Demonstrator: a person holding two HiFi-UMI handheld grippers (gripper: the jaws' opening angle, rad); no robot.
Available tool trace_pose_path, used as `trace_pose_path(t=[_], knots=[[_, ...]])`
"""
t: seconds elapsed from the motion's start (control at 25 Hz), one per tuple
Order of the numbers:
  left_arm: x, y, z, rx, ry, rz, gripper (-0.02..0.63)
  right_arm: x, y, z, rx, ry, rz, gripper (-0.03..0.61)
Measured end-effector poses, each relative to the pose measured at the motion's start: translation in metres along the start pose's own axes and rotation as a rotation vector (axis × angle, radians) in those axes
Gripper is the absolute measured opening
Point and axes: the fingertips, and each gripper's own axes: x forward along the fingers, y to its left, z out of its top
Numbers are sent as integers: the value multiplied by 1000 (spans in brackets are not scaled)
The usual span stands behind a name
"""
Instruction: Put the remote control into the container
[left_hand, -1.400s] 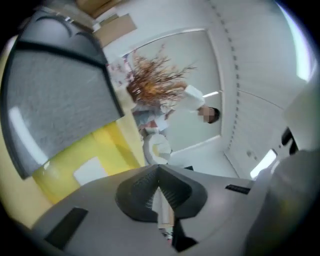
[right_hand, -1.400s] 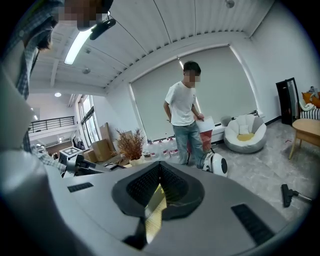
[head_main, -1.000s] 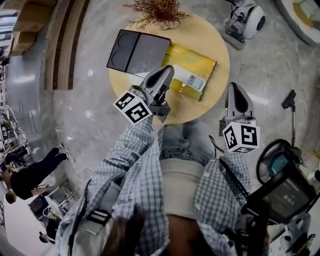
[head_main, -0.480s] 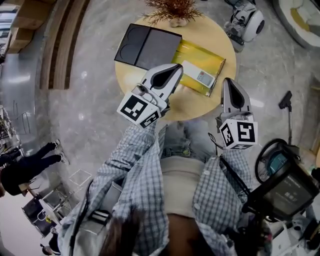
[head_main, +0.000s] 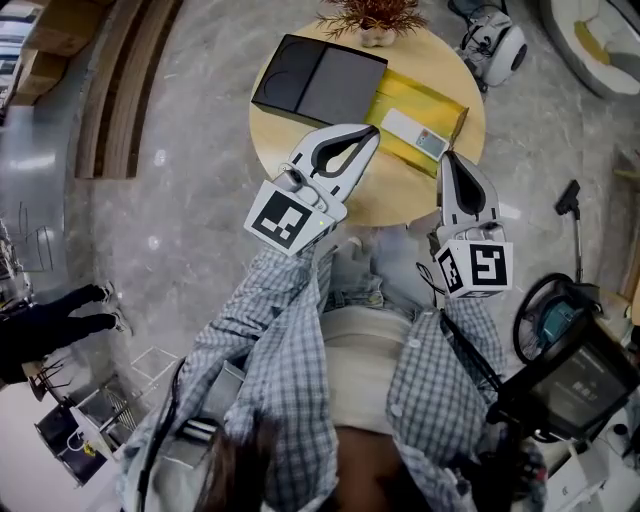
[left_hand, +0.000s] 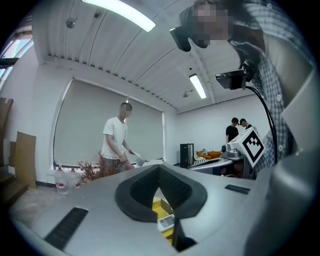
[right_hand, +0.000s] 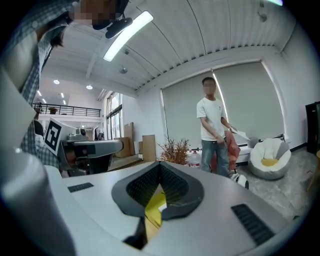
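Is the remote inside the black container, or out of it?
Out. The remote control lies on top of the yellow package, beside the black container.

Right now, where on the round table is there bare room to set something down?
Bare wood shows along the near rim of the table, between the left gripper and right gripper. The far half is crowded: black container, yellow box bearing the remote control, plant.

Rolled and advanced the left gripper (head_main: 371, 134) over the table (head_main: 285, 150), toward the container (head_main: 428, 97). Brought the right gripper (head_main: 447, 158) forward to the table edge, near the remote control (head_main: 414, 133).
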Motion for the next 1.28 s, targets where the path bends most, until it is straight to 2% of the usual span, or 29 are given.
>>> trace_pose_path(t=[0.28,0.64,0.88,1.12,1.28], knots=[[-60,-11,20,22,-28,-24,8,-30,55,16,-27,-26,-45,5],[-71,-27,0,22,-44,-75,8,-49,68,-6,-39,-30,-89,5],[-69,-33,5,34,-53,-94,8,-44,72,0,-72,-47,-68,5],[-59,-53,21,68,-68,-80,8,-57,70,18,-144,-76,-18,5],[-56,-56,26,83,-75,-75,8,-58,67,26,-152,-95,-6,5]])
